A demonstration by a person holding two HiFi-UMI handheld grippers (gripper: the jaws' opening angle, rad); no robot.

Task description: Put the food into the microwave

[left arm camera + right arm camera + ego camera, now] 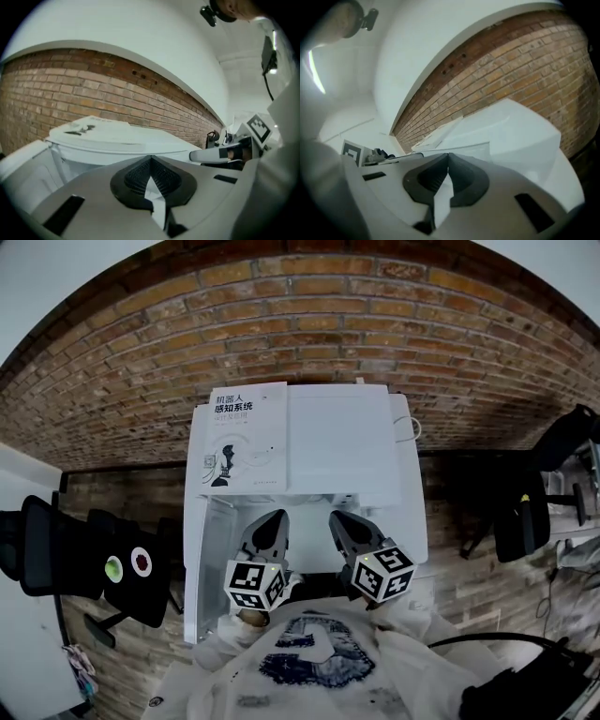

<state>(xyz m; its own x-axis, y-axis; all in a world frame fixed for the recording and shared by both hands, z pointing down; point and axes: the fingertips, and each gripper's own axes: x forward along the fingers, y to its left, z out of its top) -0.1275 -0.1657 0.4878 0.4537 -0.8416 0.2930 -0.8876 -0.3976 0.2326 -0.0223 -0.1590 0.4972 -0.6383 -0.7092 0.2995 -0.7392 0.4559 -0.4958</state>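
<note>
A white microwave (pixel 347 451) stands against the brick wall, seen from above. Its door (pixel 199 568) hangs open at the left. Both grippers hover side by side at the microwave's front edge. My left gripper (pixel 275 521) is shut, the dark pads (pixel 136 176) meeting with nothing between them. My right gripper (pixel 339 519) is likewise shut and empty, tips touching in the right gripper view (pixel 448 157). The left gripper view (pixel 150 159) shows the microwave's top (pixel 122 138) just ahead. No food shows in any view. The cavity is hidden behind the grippers.
A white book (pixel 246 437) with printed characters lies on the microwave's top left. The brick wall (pixel 309 324) runs behind. Black office chairs stand at the left (pixel 103 568) and right (pixel 525 512). A cable loop (pixel 412 427) sits at the microwave's right rear.
</note>
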